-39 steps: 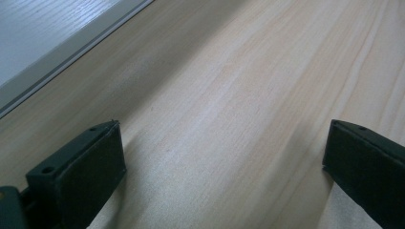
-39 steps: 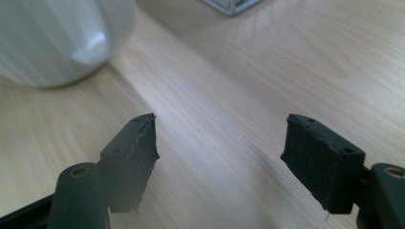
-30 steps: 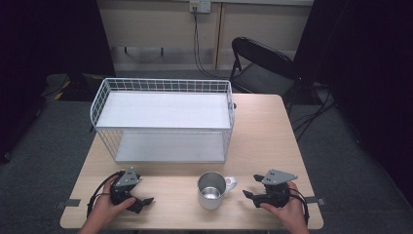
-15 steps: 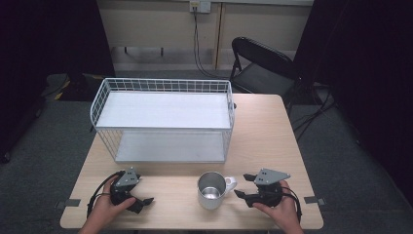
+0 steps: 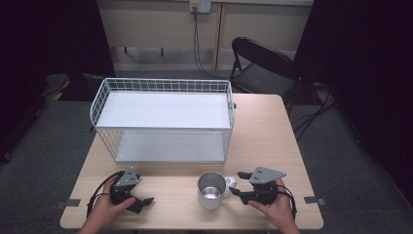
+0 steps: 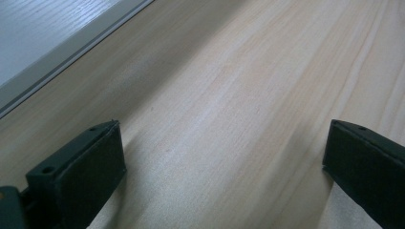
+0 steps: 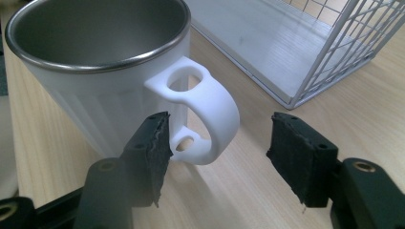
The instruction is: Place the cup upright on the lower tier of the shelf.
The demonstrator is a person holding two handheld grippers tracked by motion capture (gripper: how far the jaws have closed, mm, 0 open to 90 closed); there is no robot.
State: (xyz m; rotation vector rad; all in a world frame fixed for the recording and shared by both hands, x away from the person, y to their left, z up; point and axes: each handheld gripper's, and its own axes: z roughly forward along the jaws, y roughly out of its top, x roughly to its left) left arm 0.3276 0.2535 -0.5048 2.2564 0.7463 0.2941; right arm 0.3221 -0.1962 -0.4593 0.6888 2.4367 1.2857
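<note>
A white mug [image 5: 212, 191] with a steel inside stands upright near the table's front edge, its handle [image 7: 205, 107] turned toward my right gripper [image 5: 235, 183]. That gripper [image 7: 224, 143] is open, and its jaws stand on either side of the handle's lower part without touching it. My left gripper [image 5: 141, 202] rests at the front left of the table, well apart from the mug. It is open too, with bare wood between its jaws [image 6: 224, 157].
A white wire rack [image 5: 165, 119] with two white shelves stands across the middle of the wooden table [image 5: 263, 136], just behind the mug. A black folding chair [image 5: 260, 68] stands beyond the far right corner. Tape marks sit at the front corners.
My right gripper has slid left toward the mug, bringing its jaws around the handle. The left gripper and the mug have stayed put.
</note>
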